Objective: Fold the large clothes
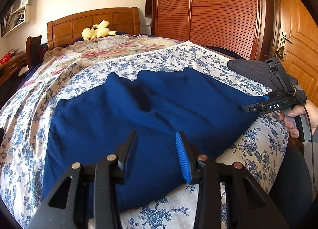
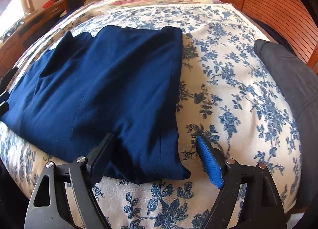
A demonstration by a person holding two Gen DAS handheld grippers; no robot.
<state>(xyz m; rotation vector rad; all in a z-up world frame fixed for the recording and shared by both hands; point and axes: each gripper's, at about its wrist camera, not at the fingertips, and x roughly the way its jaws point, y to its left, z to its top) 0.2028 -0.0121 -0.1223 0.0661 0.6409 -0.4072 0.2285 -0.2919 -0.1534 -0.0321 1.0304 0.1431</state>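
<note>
A large dark blue garment (image 1: 123, 129) lies partly folded on the floral bedspread (image 1: 163, 60). It also shows in the right wrist view (image 2: 103, 90). My left gripper (image 1: 157, 137) is open just above the garment's near edge, with cloth beneath the gap. My right gripper (image 2: 155, 139) is open over the garment's near right corner, one finger resting on the cloth. In the left wrist view the right gripper (image 1: 248, 108) sits at the garment's right edge, held by a hand.
A dark grey garment (image 2: 294, 82) lies at the bed's right edge; it also shows in the left wrist view (image 1: 250, 68). A yellow plush toy (image 1: 97, 30) sits by the wooden headboard. A wooden wardrobe (image 1: 208, 10) and door stand on the right.
</note>
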